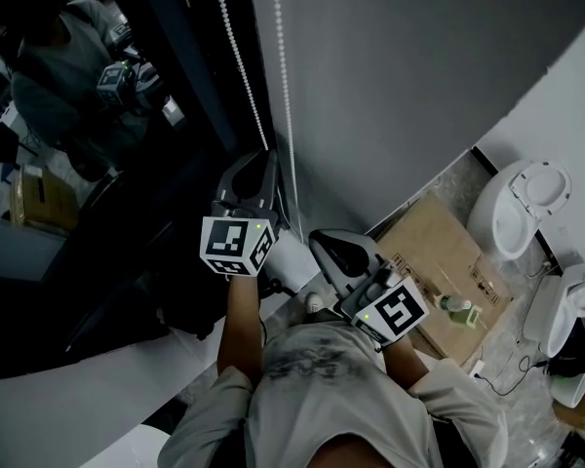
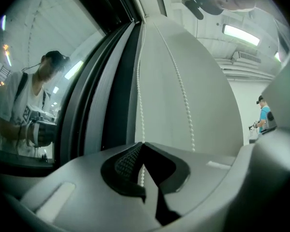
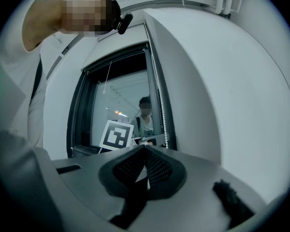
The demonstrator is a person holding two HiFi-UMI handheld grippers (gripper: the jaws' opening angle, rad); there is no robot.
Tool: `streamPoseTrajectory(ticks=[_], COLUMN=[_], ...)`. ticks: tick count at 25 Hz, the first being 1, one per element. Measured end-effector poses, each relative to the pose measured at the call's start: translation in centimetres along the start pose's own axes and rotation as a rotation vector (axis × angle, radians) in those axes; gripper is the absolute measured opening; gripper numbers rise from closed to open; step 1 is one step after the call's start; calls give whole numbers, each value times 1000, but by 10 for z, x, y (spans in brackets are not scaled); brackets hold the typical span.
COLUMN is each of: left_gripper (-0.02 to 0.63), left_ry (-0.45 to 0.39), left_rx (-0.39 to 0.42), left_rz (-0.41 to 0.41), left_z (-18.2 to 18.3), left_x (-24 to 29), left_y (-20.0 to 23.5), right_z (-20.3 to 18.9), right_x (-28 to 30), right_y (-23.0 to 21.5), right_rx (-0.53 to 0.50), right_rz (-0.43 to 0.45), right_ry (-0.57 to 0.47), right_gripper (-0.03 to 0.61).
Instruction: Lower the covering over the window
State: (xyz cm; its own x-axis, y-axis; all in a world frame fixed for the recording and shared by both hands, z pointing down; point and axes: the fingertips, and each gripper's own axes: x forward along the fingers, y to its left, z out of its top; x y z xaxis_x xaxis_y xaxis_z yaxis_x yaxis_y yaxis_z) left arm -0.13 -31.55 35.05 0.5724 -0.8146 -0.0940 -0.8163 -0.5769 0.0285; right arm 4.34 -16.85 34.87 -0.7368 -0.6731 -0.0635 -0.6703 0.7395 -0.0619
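Firmly pinched: bead chain in the left claw

Found the window at far left, with dark, uncovered glass mirroring a person; could not make out the covering itself in any view. Saw the bead chain hanging in two strands just beside the frame, against the grey wall. Had the left claw closed tight on the left-hand strand, with beads running in between the pads. Had the right claw lower and further right, with jaws fully together; unable to confirm a strand between them. Noted flattened cardboard on the floor farther right, with white toilets beyond.
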Motion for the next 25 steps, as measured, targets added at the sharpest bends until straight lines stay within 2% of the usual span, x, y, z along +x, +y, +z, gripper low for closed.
streamPoseTrajectory(ticks=[5, 10, 16, 25], left_gripper=[5, 6, 6, 6], left_ry=[9, 20, 22, 17], left_rx=[-22, -7, -9, -19], left_rz=[-39, -68, -99, -135], left_z=[-2, -4, -6, -6], left_x=[-21, -42, -70, -96], left_y=[-7, -24, -44, -64], right_z=[4, 15, 23, 46], right_x=[4, 4, 5, 15], right_y=[12, 20, 30, 32], right_rx=[-14, -34, -101, -132], right_rz=[20, 34, 44, 57], right_ry=[-11, -43, -33, -98], right_gripper=[15, 16, 17, 17])
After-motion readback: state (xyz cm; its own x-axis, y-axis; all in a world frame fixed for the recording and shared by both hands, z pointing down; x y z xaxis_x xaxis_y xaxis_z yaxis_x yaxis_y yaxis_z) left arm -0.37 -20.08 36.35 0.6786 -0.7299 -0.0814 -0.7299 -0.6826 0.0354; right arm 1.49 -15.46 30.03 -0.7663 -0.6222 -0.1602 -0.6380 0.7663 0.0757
